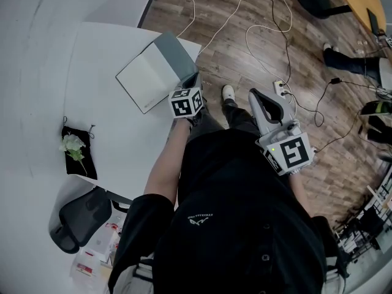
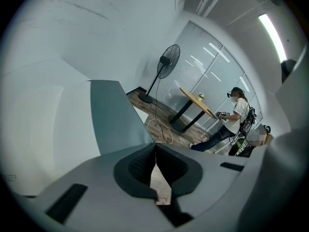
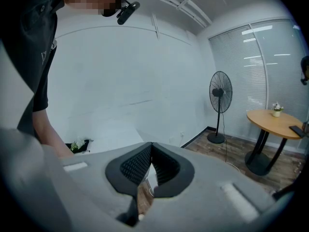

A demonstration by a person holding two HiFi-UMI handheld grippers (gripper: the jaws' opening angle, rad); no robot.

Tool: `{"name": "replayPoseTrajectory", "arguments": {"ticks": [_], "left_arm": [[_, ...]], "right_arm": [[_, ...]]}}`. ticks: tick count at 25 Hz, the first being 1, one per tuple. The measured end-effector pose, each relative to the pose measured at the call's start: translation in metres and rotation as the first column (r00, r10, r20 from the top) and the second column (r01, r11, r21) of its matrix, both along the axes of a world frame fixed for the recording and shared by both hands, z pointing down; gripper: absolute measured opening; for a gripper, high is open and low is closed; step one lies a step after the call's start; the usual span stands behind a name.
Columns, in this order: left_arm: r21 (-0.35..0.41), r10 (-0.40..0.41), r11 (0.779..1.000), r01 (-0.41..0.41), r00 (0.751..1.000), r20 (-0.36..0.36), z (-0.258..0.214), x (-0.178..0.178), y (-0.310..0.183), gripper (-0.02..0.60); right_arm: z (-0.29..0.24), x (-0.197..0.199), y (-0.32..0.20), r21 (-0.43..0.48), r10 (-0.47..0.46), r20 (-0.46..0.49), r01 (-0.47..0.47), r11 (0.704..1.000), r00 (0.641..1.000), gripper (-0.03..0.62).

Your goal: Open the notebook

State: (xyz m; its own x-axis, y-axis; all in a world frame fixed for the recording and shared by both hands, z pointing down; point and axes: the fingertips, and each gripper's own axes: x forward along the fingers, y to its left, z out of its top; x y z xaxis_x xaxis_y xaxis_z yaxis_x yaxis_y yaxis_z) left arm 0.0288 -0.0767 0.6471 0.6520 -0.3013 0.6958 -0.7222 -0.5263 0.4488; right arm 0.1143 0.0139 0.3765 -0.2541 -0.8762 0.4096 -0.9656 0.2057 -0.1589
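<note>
Nearest our body, we hold the right tool [image 1: 257,98] over the wooden floor [image 1: 233,66], its jaws pressed together with nothing between them. Just ahead, the left tool [image 1: 193,82] is clamped on the grey cover of the notebook [image 1: 150,75], pinching it at the near corner by the counter's edge. The cover stands lifted at a slant, with a blank white page showing beside it. The notebook lies on the white counter [image 1: 104,48]. Off to the left on the counter sits a black pouch [image 1: 78,161] with a white flower [image 1: 72,143] on it. Farther out, white cables [image 1: 267,27] trail across the floor.
</note>
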Motion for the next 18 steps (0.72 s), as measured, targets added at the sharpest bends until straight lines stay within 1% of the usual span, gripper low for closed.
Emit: {"name": "replayPoseTrajectory", "arguments": {"ticks": [3, 7, 18], "left_arm": [[-0.007, 0.002, 1.000, -0.002, 1.000, 0.019, 0.007, 0.000, 0.000, 0.008], [-0.012, 0.012, 1.000, -0.011, 0.999, 0.044, 0.015, 0.000, 0.000, 0.008], [-0.039, 0.024, 0.999, -0.021, 0.997, 0.077, 0.026, 0.004, 0.001, 0.008]], "right_arm": [[0.002, 0.002, 0.002, -0.008, 0.014, -0.003, -0.014, 1.000, 1.000, 0.005], [0.005, 0.005, 0.006, -0.040, 0.055, -0.001, -0.055, 0.998, 0.998, 0.005], [0.006, 0.010, 0.011, -0.026, 0.063, -0.007, -0.063, 0.998, 0.998, 0.006]]}}
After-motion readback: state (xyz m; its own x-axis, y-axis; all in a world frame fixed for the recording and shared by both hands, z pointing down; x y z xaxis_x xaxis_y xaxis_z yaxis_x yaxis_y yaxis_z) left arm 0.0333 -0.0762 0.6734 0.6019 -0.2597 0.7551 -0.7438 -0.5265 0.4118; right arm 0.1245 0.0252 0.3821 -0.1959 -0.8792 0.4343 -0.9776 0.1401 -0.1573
